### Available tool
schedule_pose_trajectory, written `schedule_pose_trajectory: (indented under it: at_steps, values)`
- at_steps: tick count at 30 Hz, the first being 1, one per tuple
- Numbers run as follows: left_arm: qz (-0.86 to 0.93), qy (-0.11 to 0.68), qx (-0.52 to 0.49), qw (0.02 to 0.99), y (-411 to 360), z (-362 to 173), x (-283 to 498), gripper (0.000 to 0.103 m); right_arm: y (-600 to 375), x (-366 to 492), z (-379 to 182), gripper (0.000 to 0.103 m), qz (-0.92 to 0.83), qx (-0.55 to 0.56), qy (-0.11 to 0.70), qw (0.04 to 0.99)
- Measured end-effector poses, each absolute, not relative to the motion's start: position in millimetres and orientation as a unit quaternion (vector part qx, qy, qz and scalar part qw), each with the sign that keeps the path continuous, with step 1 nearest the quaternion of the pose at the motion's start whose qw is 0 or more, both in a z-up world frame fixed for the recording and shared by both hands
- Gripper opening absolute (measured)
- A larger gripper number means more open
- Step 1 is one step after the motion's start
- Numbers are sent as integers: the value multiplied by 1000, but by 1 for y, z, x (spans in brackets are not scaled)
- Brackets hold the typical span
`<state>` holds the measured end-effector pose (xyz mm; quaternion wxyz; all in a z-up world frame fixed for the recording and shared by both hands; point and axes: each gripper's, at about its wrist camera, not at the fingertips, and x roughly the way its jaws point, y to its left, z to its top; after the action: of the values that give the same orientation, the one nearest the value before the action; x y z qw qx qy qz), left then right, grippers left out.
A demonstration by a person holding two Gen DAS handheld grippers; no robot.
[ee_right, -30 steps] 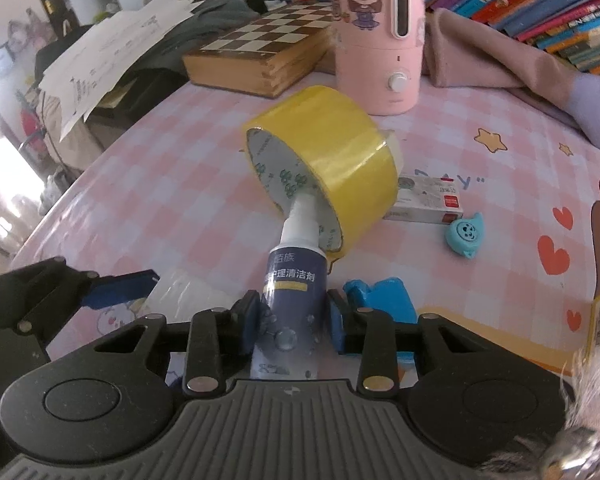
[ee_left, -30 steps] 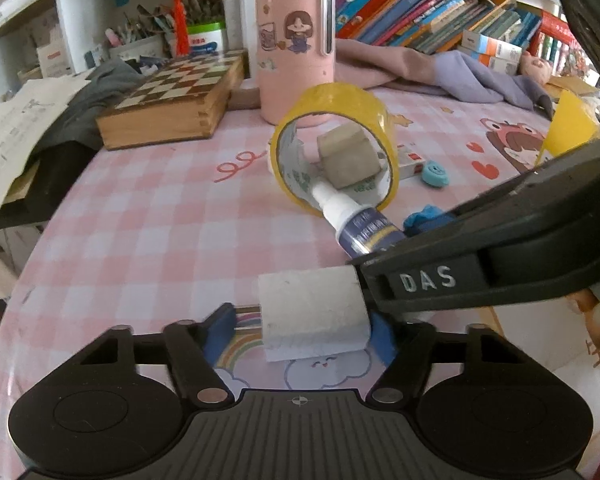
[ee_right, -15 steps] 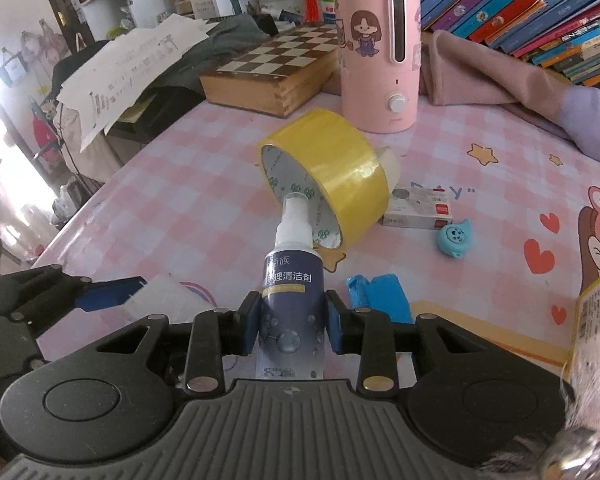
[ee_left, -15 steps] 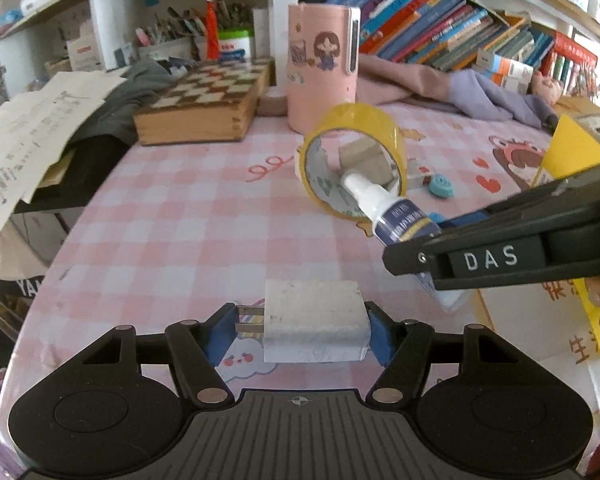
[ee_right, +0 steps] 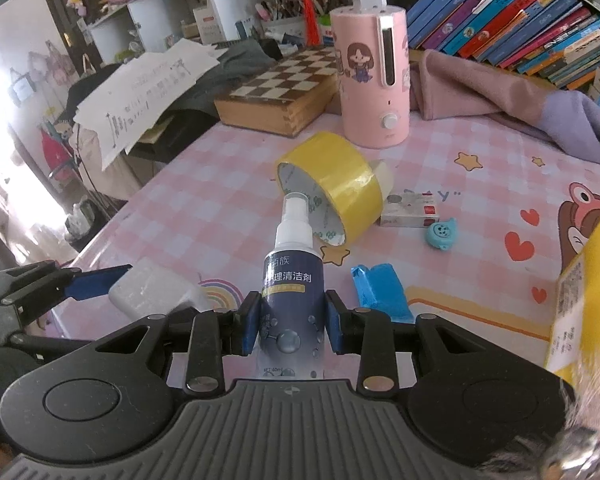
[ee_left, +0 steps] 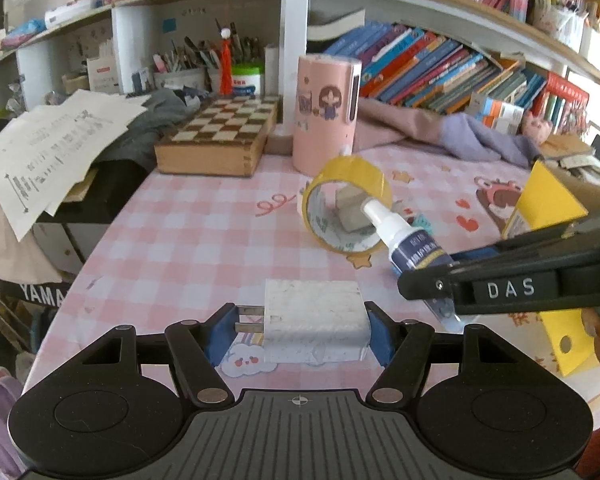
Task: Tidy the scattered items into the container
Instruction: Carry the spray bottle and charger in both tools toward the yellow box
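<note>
My left gripper is shut on a white plug adapter, held above the pink checked table; it also shows in the right wrist view. My right gripper is shut on a dark blue spray bottle with a white nozzle, also in the left wrist view. A yellow tape roll stands on edge mid-table with a beige block behind it. A small white and red box, a round blue toy and a blue packet lie nearby. A yellow box is at the right.
A pink humidifier, a wooden chess box, pink and purple cloth and shelves of books stand at the back. Papers hang over the left edge. The table's left edge drops off.
Both grippers have lifted and drawn back from the table with the adapter and the bottle, so the tape roll looks smaller and farther.
</note>
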<state>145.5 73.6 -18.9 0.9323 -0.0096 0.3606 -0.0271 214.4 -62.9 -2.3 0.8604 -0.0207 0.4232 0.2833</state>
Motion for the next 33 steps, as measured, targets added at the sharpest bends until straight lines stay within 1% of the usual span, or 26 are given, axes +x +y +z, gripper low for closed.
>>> schedule_pose_trajectory:
  at_steps: [12, 23, 33]
  values:
    - [-43, 333, -5, 942, 73, 4, 119, 67, -78, 184, 19, 31, 267, -6, 403, 875]
    - [-60, 315, -9, 947, 71, 28, 82, 67, -102, 139, 38, 31, 239, 25, 392, 888]
    - [-77, 316, -6, 946, 62, 29, 34, 67, -109, 88, 40, 31, 219, 42, 386, 895]
